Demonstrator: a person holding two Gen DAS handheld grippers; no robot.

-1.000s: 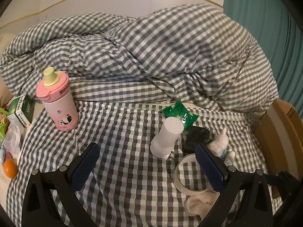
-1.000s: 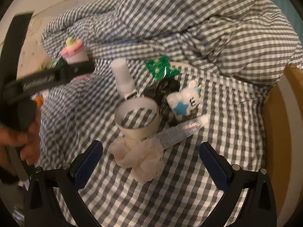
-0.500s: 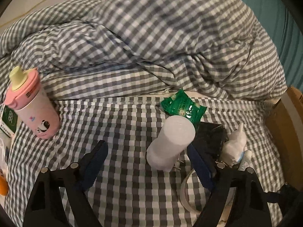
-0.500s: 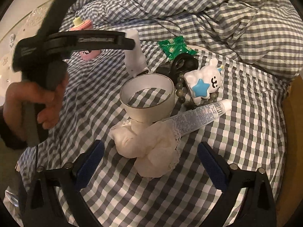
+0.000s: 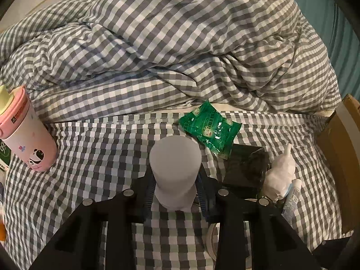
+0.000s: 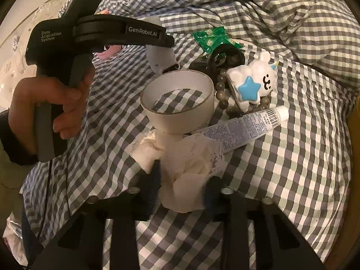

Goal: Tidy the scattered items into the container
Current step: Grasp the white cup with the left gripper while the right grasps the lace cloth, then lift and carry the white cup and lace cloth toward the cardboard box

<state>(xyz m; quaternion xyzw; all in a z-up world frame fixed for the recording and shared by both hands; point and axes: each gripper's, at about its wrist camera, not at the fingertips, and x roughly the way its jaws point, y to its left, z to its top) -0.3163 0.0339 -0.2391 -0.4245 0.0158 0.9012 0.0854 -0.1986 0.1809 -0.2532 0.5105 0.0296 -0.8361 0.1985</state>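
A white cylinder lies on the checked sheet. My left gripper is closing, and its pads press the cylinder's lower end from both sides. In the right wrist view a hand holds that gripper over the cylinder. A crumpled white lace cloth sits between the closing jaws of my right gripper, squeezed by both pads. Behind the cloth are a white tape ring, a printed tube and a white toy with a blue star.
A green packet, a black pouch and a bead bracelet lie near the cylinder. A pink bottle stands at the left. A cardboard box is at the right edge. A heaped checked duvet fills the back.
Both grippers came down and went from wide open to closed: the left around the white cylinder, the right around the lace cloth. The left gripper also shifted right toward the cylinder.
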